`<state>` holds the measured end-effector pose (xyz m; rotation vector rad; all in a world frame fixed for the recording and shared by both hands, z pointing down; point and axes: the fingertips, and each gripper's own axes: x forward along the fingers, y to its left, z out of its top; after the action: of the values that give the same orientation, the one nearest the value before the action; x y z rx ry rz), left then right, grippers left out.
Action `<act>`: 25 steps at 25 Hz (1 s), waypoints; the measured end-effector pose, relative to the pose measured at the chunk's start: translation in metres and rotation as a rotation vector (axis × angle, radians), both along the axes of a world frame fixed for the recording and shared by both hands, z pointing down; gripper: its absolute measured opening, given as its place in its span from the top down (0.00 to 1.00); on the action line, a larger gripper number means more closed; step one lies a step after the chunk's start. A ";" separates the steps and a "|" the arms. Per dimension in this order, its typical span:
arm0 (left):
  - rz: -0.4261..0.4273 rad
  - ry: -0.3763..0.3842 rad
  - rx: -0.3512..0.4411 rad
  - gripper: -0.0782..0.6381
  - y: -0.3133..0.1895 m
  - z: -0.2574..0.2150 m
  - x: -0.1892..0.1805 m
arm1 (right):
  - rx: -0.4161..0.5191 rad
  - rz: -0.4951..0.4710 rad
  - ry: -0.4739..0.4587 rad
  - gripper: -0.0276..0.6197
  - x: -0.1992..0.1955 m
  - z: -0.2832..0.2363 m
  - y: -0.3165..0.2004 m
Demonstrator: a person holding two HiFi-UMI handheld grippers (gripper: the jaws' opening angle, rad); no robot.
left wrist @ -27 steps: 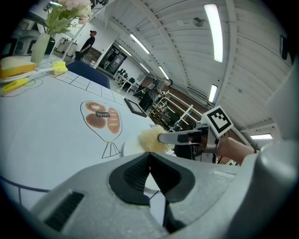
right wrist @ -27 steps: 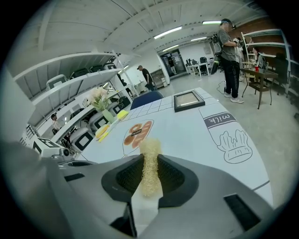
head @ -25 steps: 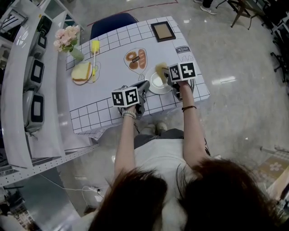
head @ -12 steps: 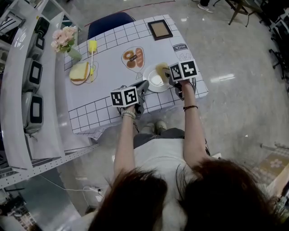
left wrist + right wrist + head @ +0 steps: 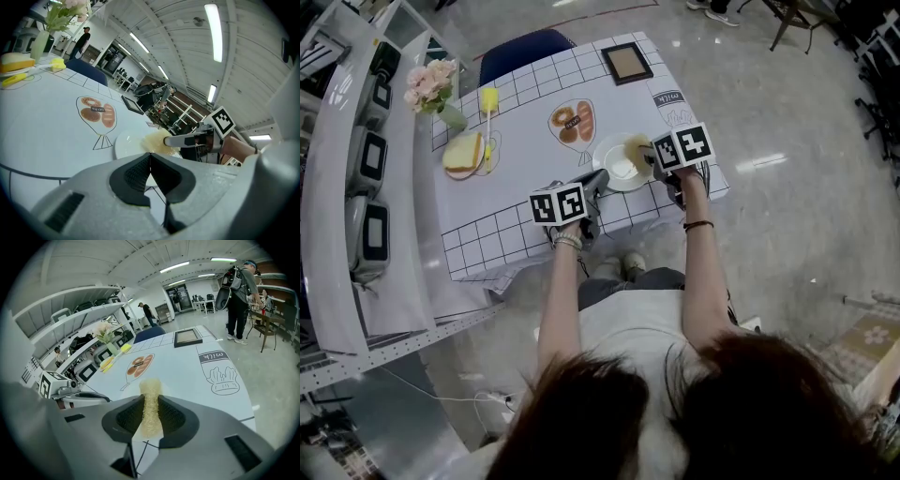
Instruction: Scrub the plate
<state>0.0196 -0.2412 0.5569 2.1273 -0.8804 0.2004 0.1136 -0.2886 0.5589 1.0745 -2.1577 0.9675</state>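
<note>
A white plate point(image 5: 617, 167) lies on the checked tablecloth near the table's front edge. My left gripper point(image 5: 599, 179) is at the plate's near left rim, and in the left gripper view its jaws point(image 5: 150, 171) are shut with the plate point(image 5: 127, 143) running in between them. My right gripper point(image 5: 648, 154) is shut on a yellowish fibrous scrubbing pad point(image 5: 150, 397), which rests on the far right part of the plate point(image 5: 636, 146). From the left gripper view the pad point(image 5: 157, 142) sits on the plate at the tip of the right gripper's fingers point(image 5: 185, 139).
A sandwich point(image 5: 464, 152), a yellow brush point(image 5: 490, 101) and a vase of flowers point(image 5: 432, 82) stand at the table's far left. A picture frame point(image 5: 627, 63) lies at the far edge, a blue chair point(image 5: 529, 46) behind it. Shelves with appliances point(image 5: 366, 159) run along the left.
The right gripper has shifted the scrubbing pad slightly across the plate's far right side. The left gripper has kept its hold at the rim.
</note>
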 end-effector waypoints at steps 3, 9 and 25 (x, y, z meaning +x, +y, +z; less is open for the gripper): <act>-0.001 0.004 -0.002 0.88 0.002 -0.001 0.002 | -0.009 -0.014 -0.004 0.83 0.001 -0.001 0.004; -0.004 0.006 0.003 0.88 0.007 -0.001 0.005 | -0.025 -0.055 -0.001 0.83 0.001 0.000 0.014; -0.067 -0.004 0.012 0.88 0.019 0.000 -0.003 | -0.049 -0.144 0.010 0.83 -0.012 0.002 0.040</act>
<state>0.0164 -0.2219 0.5571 2.1055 -0.9557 0.1655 0.1017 -0.2488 0.5612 0.8854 -2.1596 0.9410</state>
